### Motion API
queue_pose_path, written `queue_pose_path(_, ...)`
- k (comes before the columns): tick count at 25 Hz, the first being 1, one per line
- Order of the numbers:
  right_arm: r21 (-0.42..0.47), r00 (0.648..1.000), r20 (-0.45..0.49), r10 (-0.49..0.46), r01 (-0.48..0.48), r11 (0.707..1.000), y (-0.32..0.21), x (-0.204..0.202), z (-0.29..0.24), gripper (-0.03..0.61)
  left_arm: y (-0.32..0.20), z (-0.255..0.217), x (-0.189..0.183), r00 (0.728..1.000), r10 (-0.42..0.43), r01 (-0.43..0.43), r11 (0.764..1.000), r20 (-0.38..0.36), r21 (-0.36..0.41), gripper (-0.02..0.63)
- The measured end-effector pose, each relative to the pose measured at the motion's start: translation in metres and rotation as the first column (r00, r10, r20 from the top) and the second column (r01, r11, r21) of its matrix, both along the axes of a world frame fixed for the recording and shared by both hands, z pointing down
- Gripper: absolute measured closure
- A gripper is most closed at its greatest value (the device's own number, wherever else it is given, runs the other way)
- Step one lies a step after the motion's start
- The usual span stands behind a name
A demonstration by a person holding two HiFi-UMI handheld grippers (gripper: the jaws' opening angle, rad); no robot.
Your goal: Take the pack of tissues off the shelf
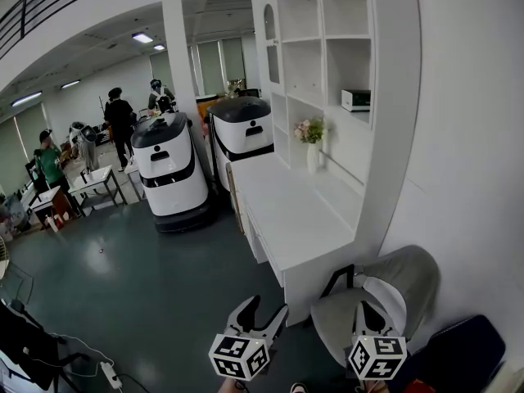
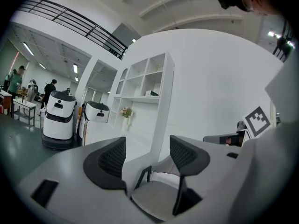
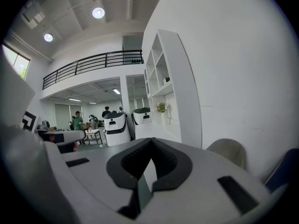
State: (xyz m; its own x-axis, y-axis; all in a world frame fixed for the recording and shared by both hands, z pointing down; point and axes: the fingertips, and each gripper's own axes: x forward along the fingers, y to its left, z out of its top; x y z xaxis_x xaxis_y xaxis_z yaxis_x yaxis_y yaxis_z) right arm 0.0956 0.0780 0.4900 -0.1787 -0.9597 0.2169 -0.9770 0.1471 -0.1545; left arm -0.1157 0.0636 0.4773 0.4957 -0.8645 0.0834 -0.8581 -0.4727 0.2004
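Shelf (image 1: 304, 39) and desk (image 1: 286, 211) are plain white. Tissue pack (image 1: 355, 99) is white with a dark patch. Pinkish flowers (image 1: 310, 129), white vase (image 1: 313, 159). Robots (image 1: 168, 174) are white with black tops, floor (image 1: 139, 277) is dark grey-green, chair (image 1: 409, 281) is grey. Left gripper (image 1: 264, 311) and right gripper (image 1: 361, 316) have black-and-white square-patterned cubes.

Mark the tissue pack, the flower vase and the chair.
tissue pack (image 1: 356, 99): head view, its front face.
flower vase (image 1: 312, 158): head view, white body.
chair (image 1: 416, 273): head view, grey backrest.
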Motion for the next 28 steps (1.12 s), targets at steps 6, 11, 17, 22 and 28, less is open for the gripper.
queue_pose_path(6, 0.006, 1.0, -0.003, 0.003, -0.003, 1.0, -0.067, 0.014, -0.004, 0.572, -0.066, -0.007, 0.012, 1.0, 0.008, -0.008, 1.0, 0.004, 0.013, 0.324)
queue_pose_path(11, 0.0, 1.0, -0.008, 0.001, -0.001, 1.0, -0.111, 0.022, -0.004, 0.572, -0.109, -0.008, 0.022, 1.0, 0.013, -0.013, 1.0, 0.002, 0.013, 0.322)
queue_pose_path(17, -0.024, 1.0, -0.008, -0.009, 0.009, 1.0, -0.151, 0.027, 0.006, 0.572, -0.149, 0.0, 0.025, 1.0, 0.008, -0.008, 1.0, 0.004, -0.005, 0.322)
queue_pose_path(22, -0.046, 1.0, 0.001, 0.002, -0.002, 0.999, -0.174, 0.033, 0.015, 0.572, -0.173, 0.007, 0.029, 1.0, 0.01, -0.01, 1.0, 0.006, -0.023, 0.324)
queue_pose_path(28, -0.053, 1.0, 0.007, 0.012, -0.011, 0.999, -0.201, 0.036, 0.019, 0.572, -0.203, 0.011, 0.032, 1.0, 0.015, -0.015, 0.999, 0.001, -0.037, 0.324)
